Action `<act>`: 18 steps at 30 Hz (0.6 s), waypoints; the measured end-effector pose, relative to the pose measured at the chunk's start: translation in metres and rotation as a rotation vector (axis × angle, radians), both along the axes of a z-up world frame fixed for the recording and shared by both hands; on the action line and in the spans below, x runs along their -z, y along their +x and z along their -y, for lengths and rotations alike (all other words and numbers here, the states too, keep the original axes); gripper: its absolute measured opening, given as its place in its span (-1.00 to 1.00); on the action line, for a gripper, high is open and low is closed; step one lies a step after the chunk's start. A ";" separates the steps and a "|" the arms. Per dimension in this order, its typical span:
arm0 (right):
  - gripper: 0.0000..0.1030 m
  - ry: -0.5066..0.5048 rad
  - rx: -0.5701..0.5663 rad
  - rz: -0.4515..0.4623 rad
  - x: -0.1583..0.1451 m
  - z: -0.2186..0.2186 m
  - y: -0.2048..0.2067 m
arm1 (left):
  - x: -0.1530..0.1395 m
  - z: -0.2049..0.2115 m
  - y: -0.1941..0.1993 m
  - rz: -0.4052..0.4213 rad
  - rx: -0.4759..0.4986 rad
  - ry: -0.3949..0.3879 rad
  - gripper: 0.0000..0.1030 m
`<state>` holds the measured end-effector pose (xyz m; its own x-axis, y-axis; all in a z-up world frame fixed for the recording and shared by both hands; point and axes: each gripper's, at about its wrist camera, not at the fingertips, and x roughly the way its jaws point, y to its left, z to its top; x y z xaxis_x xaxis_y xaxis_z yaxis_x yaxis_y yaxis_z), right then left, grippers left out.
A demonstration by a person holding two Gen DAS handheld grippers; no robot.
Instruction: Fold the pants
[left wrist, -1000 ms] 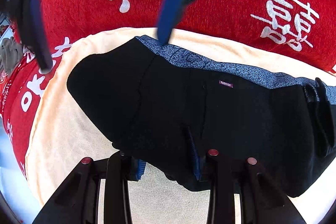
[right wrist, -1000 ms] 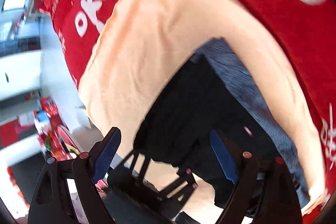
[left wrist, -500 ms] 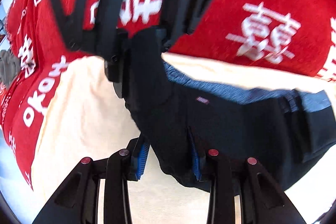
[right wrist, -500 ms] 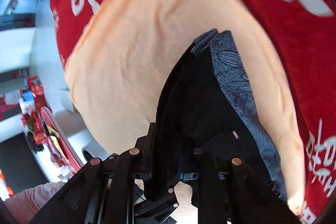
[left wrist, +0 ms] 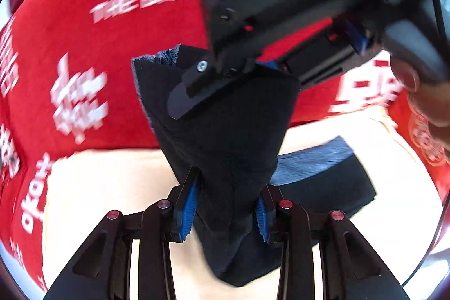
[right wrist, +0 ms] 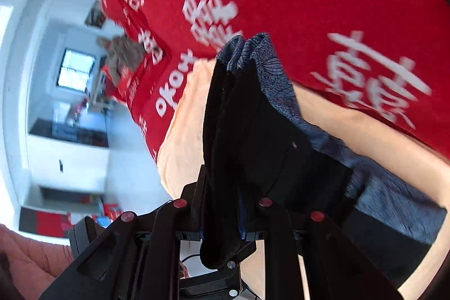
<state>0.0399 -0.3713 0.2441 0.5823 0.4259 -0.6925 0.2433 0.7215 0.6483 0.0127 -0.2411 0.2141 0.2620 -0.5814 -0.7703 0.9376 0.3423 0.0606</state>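
The black pants (left wrist: 230, 137), with a blue-grey patterned waistband (right wrist: 270, 69), hang lifted off a peach cloth (left wrist: 107, 182). My left gripper (left wrist: 226, 208) is shut on a thick fold of the black fabric, blue pads pressing on both sides. My right gripper (right wrist: 220, 218) is shut on another bunch of the same pants (right wrist: 233, 131). In the left wrist view the right gripper (left wrist: 253, 66) reaches in from the upper right and clamps the raised end. The rest of the pants trails down onto the peach cloth (right wrist: 185, 114) at the right.
A red cloth with white characters (left wrist: 84, 47) covers the surface beyond the peach cloth. A person's hand (left wrist: 430, 108) holds the right gripper. To the left in the right wrist view the room shows a window (right wrist: 74, 70) and white walls.
The right gripper closed on the pants' end. Both grippers then rose and swung across, lifting that end off the peach cloth, so the fabric now stands up between them.
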 end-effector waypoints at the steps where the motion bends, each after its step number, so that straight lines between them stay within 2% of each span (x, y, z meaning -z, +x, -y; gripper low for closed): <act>1: -0.63 0.017 0.033 0.020 0.000 0.014 -0.022 | -0.001 0.006 -0.010 0.006 0.021 0.001 -0.30; 5: -0.61 0.082 0.156 0.060 0.009 0.065 -0.107 | 0.008 0.040 -0.071 0.023 0.145 0.037 -0.30; 9: -0.58 0.132 0.267 0.057 0.042 0.106 -0.180 | 0.036 0.070 -0.123 0.043 0.248 0.100 -0.29; 12: -0.58 0.158 0.320 0.018 0.084 0.127 -0.208 | 0.072 0.089 -0.153 0.055 0.296 0.179 -0.29; 16: -0.58 0.231 0.372 -0.035 0.148 0.141 -0.224 | 0.112 0.095 -0.173 0.058 0.301 0.274 -0.29; 17: -0.58 0.253 0.385 -0.032 0.160 0.142 -0.227 | 0.119 0.095 -0.176 0.080 0.305 0.294 -0.21; 18: -0.58 0.262 0.394 -0.032 0.167 0.143 -0.228 | 0.125 0.094 -0.178 0.100 0.313 0.310 -0.02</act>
<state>-0.1881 -0.5139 0.0767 0.7144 0.3402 -0.6115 0.4886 0.3832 0.7839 -0.1657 -0.3351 0.0892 0.1923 -0.3899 -0.9005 0.9775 -0.0052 0.2110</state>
